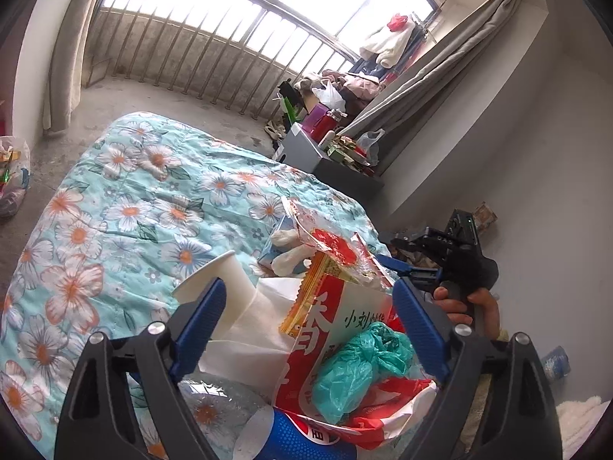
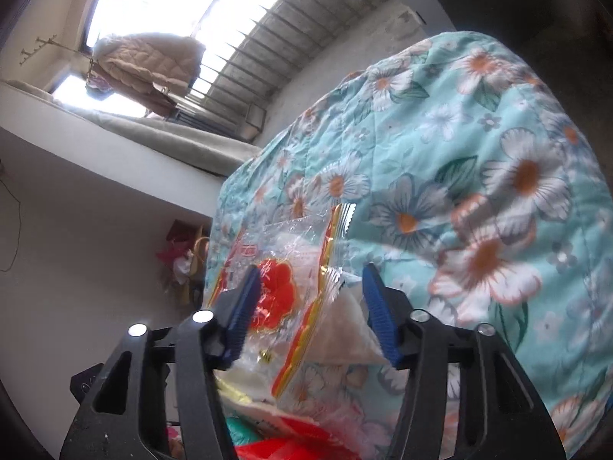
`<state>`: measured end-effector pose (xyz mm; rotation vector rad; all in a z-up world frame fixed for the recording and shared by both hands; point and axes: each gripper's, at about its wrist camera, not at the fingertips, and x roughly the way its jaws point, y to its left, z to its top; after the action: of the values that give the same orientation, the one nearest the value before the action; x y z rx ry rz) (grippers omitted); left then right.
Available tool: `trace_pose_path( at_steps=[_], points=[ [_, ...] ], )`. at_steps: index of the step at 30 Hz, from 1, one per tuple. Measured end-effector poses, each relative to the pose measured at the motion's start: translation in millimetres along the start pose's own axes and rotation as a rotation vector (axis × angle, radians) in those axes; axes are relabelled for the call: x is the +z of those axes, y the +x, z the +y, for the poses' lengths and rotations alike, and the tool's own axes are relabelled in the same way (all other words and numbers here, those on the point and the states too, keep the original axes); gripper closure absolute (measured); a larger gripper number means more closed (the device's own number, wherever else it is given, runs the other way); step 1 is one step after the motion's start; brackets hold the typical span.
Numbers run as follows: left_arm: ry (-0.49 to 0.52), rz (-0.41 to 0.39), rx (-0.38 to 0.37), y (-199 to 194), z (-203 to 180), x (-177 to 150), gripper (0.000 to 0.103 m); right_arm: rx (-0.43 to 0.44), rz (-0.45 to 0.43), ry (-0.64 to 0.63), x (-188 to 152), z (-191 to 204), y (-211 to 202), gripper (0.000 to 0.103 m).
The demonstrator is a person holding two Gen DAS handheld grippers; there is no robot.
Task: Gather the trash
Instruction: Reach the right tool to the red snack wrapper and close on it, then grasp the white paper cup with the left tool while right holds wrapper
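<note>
A heap of trash lies on the floral quilt [image 1: 134, 211]: a tipped white paper cup [image 1: 230, 280], white tissue [image 1: 260, 329], a red-and-white printed carton [image 1: 345, 329], a teal plastic bag [image 1: 356, 372] and a blue-labelled bottle [image 1: 299, 437]. My left gripper [image 1: 310, 306] stands wide open around this heap, one finger beside the cup. A clear wrapper with red print [image 2: 283, 280] lies on top. My right gripper [image 2: 312, 299] has it between its half-spread fingers, the left pad [image 2: 241, 306] at its edge. From the left wrist view the right gripper [image 1: 398, 264] reaches in from the right, held by a hand [image 1: 459, 306].
A plastic bag of rubbish [image 1: 11, 176] sits on the concrete floor at the left. A cluttered dark cabinet [image 1: 345, 176] stands beyond the bed by the curtain. A grey wall runs along the right, with a small can [image 1: 555, 364] on the floor.
</note>
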<state>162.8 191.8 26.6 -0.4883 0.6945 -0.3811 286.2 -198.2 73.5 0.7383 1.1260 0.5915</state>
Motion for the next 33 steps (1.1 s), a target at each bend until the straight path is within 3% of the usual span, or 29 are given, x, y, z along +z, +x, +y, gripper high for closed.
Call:
trace_pose_path(
  at_steps=[1, 2, 3, 7, 12, 17, 19, 20, 23, 27, 33],
  points=[
    [-0.005, 0.004, -0.002, 1, 1, 1, 0.027, -0.008, 0.026, -0.011, 4, 0, 9, 0.071],
    [-0.011, 0.008, -0.005, 2, 3, 3, 0.029, -0.018, 0.040, -0.019, 7, -1, 16, 0.088],
    [-0.015, 0.009, -0.005, 3, 5, 4, 0.032, -0.023, 0.045, -0.024, 8, 0, 20, 0.093],
    [-0.020, 0.006, 0.006, 2, 6, 11, 0.043, 0.064, -0.039, -0.043, 6, 8, -8, 0.095],
    [-0.026, -0.015, 0.037, -3, 12, 21, 0.046, 0.225, -0.174, -0.005, 13, -1, -69, 0.096],
    [-0.038, -0.009, 0.121, 0, 29, 31, 0.048, 0.231, -0.239, 0.048, -3, -26, -102, 0.096],
    [-0.080, 0.034, 0.201, 9, 45, 36, 0.058, 0.227, -0.255, 0.082, -16, -41, -109, 0.096],
    [-0.100, 0.053, 0.206, 12, 51, 38, 0.060, 0.226, -0.261, 0.099, -22, -48, -108, 0.096],
    [-0.177, 0.118, 0.147, 25, 74, 44, 0.061, 0.252, -0.266, 0.175, -43, -74, -110, 0.096],
    [-0.198, 0.202, 0.036, 48, 81, 49, 0.061, 0.286, -0.281, 0.276, -72, -98, -119, 0.096],
    [-0.093, 0.309, 0.050, 77, 79, 45, 0.061, 0.324, -0.332, 0.346, -95, -109, -143, 0.096]
  ],
)
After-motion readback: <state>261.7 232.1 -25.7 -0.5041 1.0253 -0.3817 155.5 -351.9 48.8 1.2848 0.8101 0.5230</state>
